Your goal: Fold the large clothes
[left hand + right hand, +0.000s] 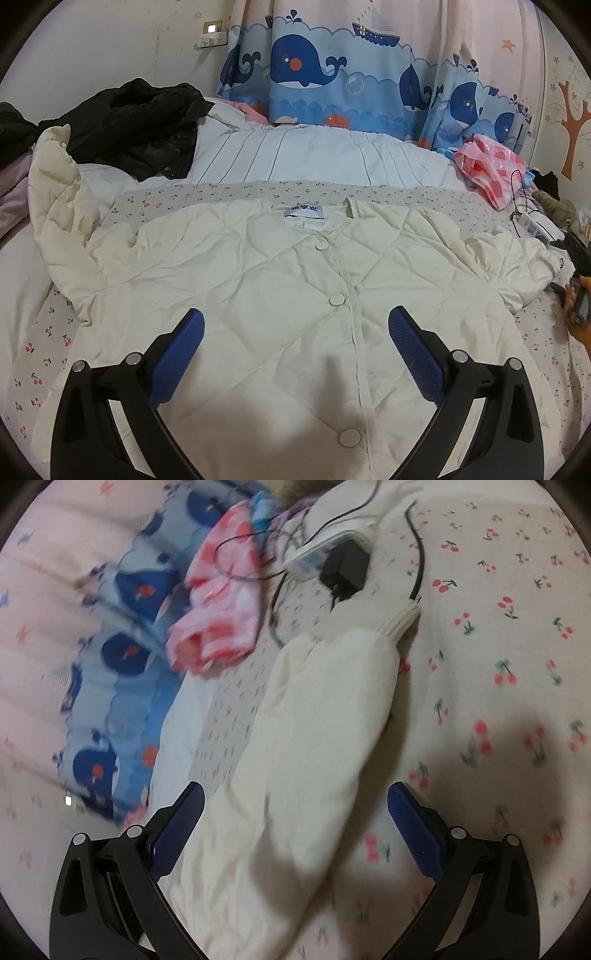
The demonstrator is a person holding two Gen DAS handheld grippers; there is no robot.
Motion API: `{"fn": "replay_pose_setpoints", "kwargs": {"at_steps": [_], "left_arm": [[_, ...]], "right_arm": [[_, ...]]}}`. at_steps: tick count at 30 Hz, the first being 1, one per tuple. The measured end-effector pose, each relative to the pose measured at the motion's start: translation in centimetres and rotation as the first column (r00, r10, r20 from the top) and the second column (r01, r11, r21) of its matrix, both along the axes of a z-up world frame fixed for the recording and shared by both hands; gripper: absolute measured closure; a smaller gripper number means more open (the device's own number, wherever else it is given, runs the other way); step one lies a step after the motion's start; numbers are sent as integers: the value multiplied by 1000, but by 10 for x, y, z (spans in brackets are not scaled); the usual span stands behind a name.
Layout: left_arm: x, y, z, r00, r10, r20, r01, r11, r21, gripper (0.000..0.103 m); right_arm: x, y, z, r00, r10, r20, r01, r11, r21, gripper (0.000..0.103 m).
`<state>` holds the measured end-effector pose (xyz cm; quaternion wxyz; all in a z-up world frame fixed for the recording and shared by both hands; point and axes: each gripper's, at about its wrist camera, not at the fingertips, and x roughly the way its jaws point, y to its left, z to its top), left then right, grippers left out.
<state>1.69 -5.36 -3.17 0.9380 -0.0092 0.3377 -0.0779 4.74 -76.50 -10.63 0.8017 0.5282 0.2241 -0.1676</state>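
Observation:
A cream quilted jacket (258, 266) lies buttoned and face up on the cherry-print bedsheet (40, 354), collar and label toward the far side. My left gripper (295, 321) hovers open over its lower front, with nothing between the blue pads. One sleeve bends up at the left (55, 192). The other sleeve (314, 720) stretches out on the sheet (498, 635) in the right wrist view, its ribbed cuff (402, 618) at the far end. My right gripper (295, 794) is open above that sleeve, one finger on either side of it, not touching.
A black garment (136, 122) is heaped at the back left. A pink plastic bag (487, 166) (221, 609), a black adapter (345, 568) with cables and a white power strip (325, 548) lie past the cuff. A whale curtain (332, 70) hangs behind the bed.

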Motion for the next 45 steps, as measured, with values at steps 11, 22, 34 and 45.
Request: {"fn": "replay_pose_setpoints", "kwargs": {"at_steps": [11,22,34,45], "left_arm": [[2,11,3,1000,28,-1,-28,999,-27,7],[7,18,2,999,42,-18,-42,998,-39,7],[9,24,2,998,53,-29,-55,997,-61,7],[10,32,8,997,72,-19,-73,995,-74,7]], "right_arm": [[-6,17,54,970,65,234,-41,993,-107,96],[3,1,0,987,34,159,-46,997,69,39],[2,26,49,986,110,127,-94,987,-129,94],[2,69,126,972,167,163,-116,952,-282,94]]}}
